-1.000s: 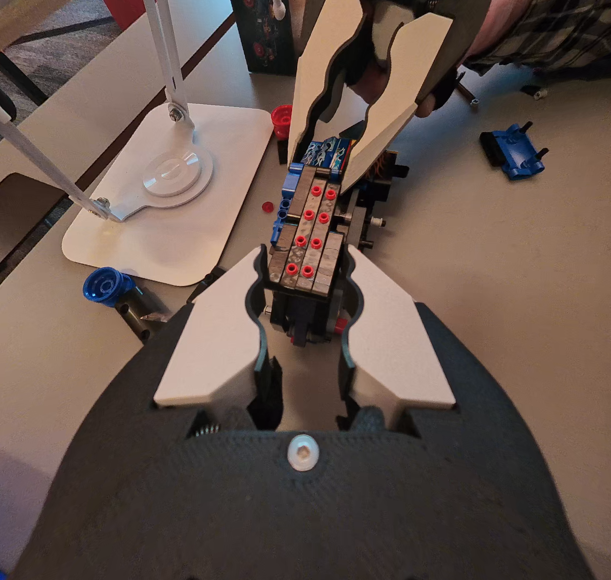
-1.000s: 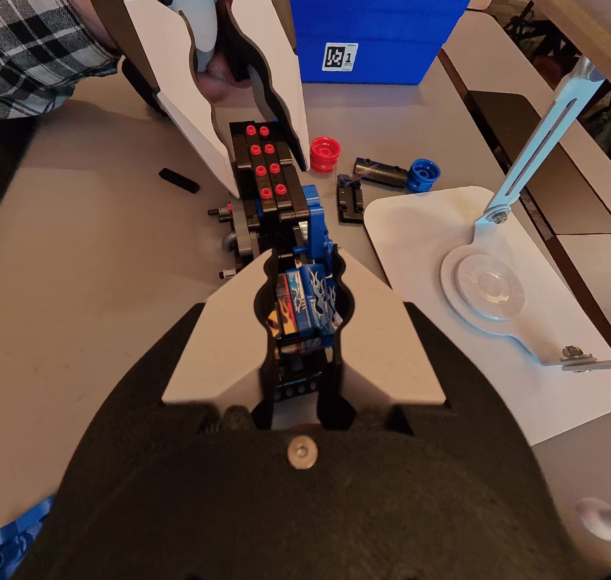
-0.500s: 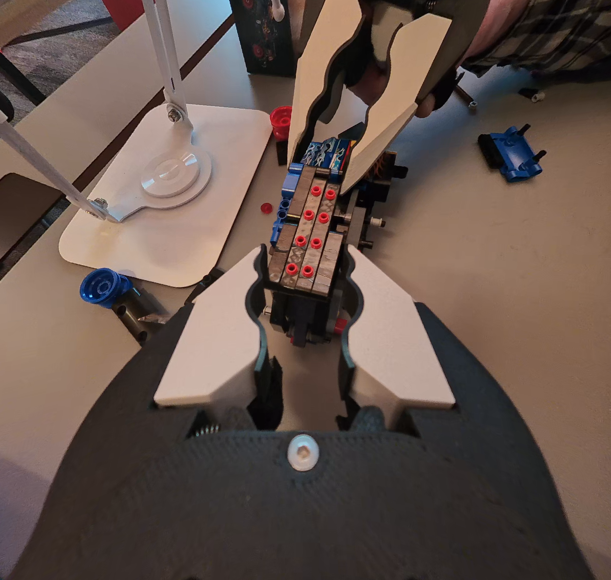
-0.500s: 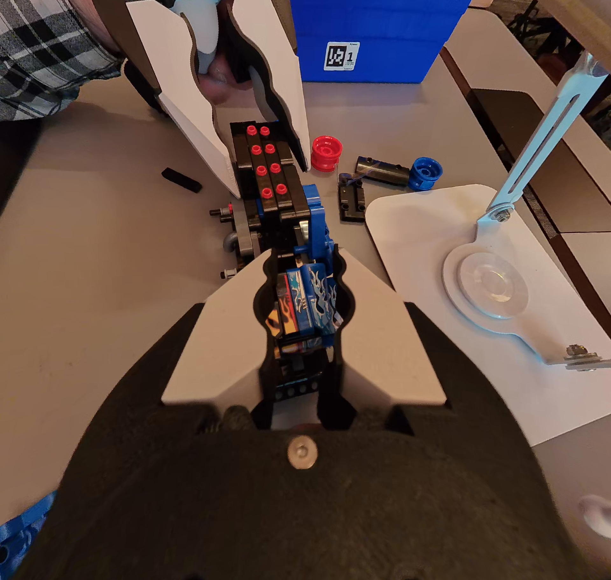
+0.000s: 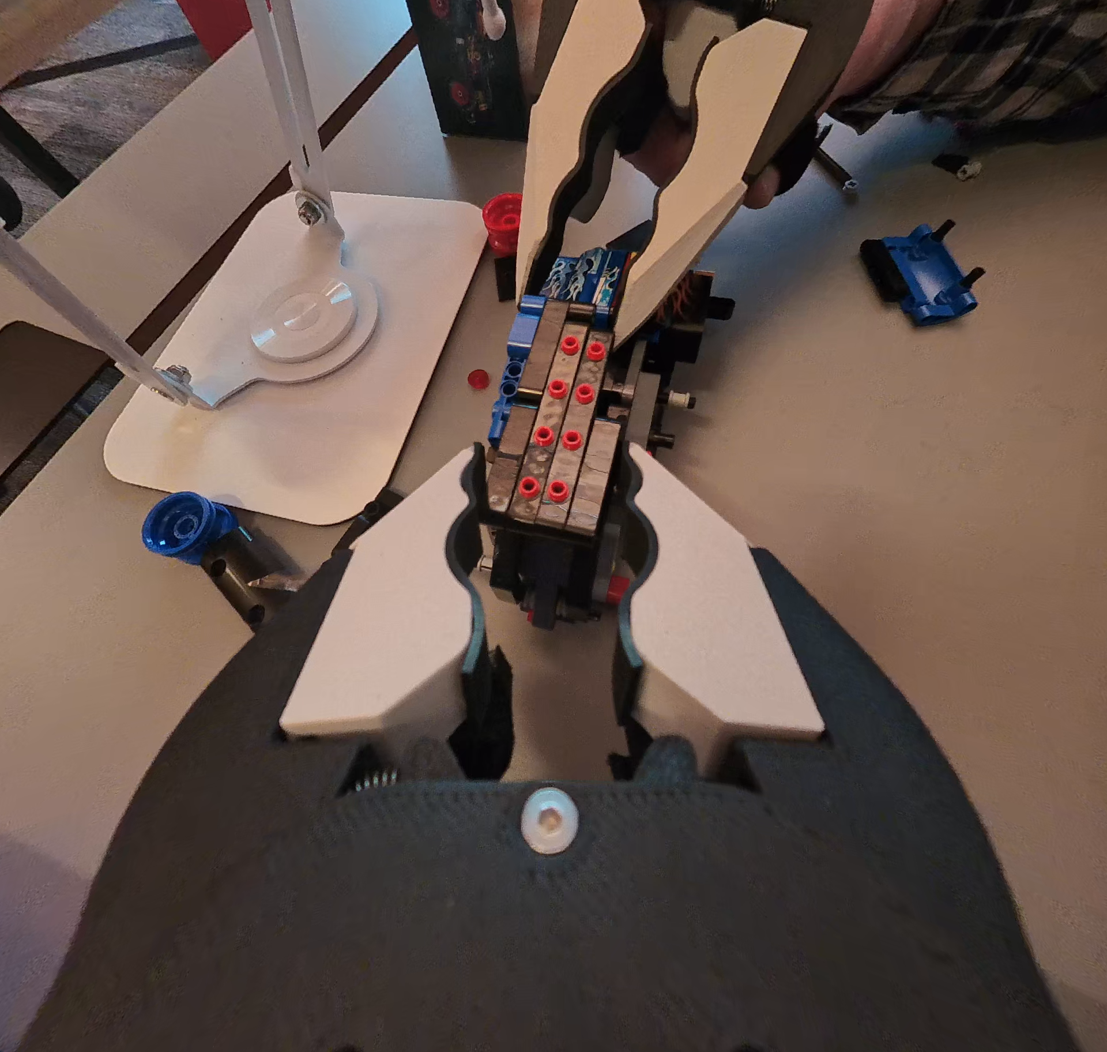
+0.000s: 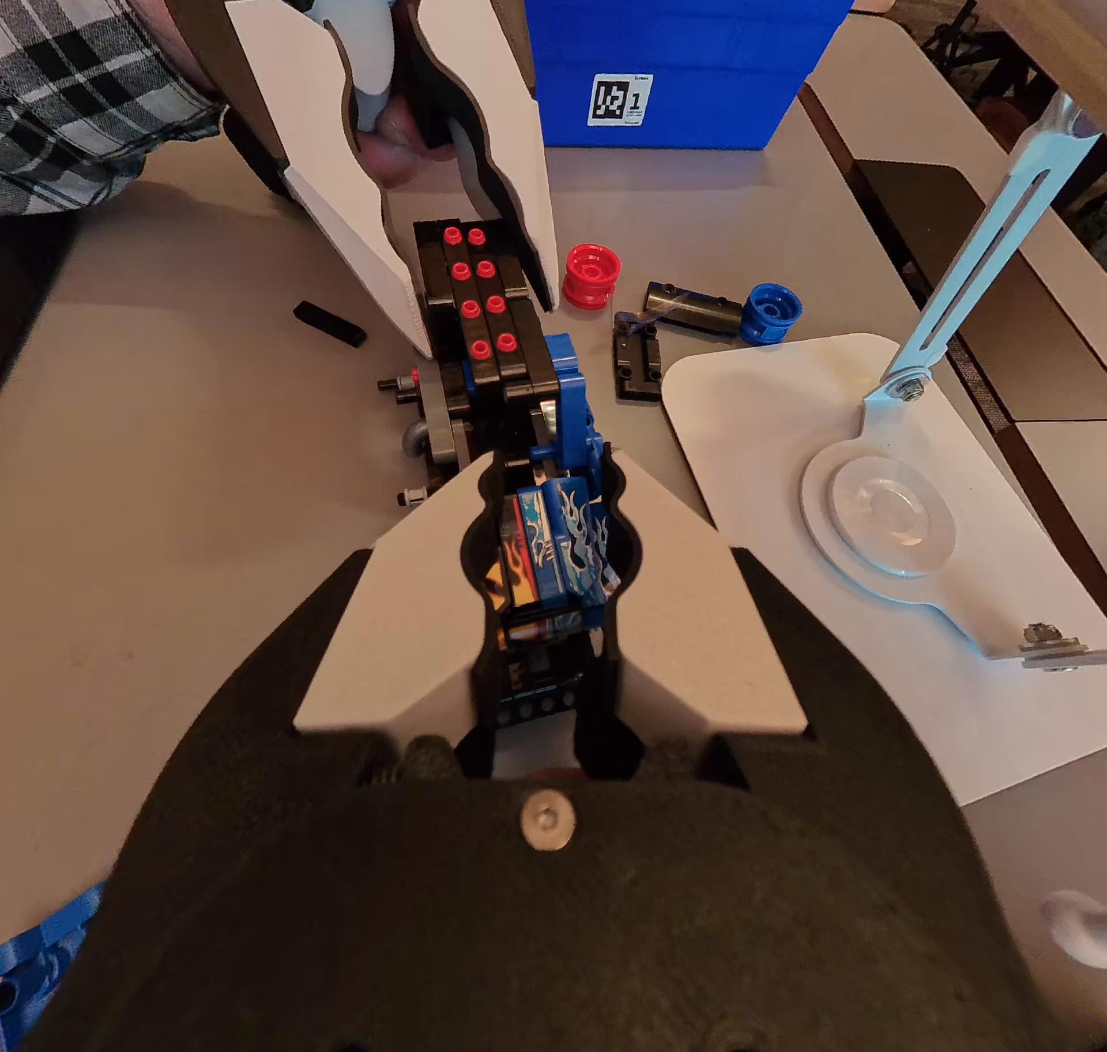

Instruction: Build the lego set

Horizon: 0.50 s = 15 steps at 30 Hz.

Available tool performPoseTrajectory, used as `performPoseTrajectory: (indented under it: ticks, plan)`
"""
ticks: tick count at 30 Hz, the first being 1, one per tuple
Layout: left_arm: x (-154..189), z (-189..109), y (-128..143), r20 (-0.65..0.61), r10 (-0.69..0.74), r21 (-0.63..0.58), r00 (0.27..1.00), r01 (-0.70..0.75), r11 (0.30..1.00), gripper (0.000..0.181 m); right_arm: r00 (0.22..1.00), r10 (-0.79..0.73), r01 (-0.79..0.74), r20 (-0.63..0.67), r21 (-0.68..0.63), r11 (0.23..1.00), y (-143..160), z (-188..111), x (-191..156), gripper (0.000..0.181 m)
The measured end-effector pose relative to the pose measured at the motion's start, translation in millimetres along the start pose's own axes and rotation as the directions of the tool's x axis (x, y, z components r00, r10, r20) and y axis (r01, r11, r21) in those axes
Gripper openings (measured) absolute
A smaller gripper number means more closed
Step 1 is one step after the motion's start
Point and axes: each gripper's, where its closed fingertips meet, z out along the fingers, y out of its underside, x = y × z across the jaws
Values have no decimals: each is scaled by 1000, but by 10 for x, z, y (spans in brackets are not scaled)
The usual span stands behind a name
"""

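Note:
A long lego model (image 5: 557,424) lies low over the grey table, with black plates carrying red studs at one end and flame-printed blue and orange panels (image 6: 557,538) at the other. My left gripper (image 5: 551,460) is shut on the black studded end. My right gripper (image 6: 554,466) is shut on the flame-printed end. Each gripper also shows in the other's view, the right one (image 5: 575,310) and the left one (image 6: 482,328), with the model (image 6: 497,358) spanning between them. The model's underside is hidden.
A white stand base (image 6: 838,514) lies beside the model. Loose parts lie around: a red wheel hub (image 6: 590,277), a blue hub on a black cylinder (image 6: 770,313), a black connector (image 6: 638,358), a small black bar (image 6: 329,323), a blue subassembly (image 5: 922,283). A blue bin (image 6: 677,34) stands behind. Some 5 cm of space lies between my two pairs of fingers. It is some 9 cm from my left tips to the black connector (image 6: 638,358).
Both grippers keep their hold on the model. The views have shifted only very slightly.

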Motion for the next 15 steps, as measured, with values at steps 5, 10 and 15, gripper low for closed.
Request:
performPoseTrajectory:
  ticks: [5,10,15]
  plan:
    - [-32,-25,9,22,7,-12,1000,-7,1000,47,1000,-3,3,9,-8,1000,1,-3,-21,30]
    - [-86,-78,40,56,3,-43,998,-1,999,59,998,-21,25,55,-71,997,3,-44,-141,23]
    - [-67,-104,96,39,-67,-79,997,70,994,66,995,17,-2,97,-154,988,5,-119,-328,23]
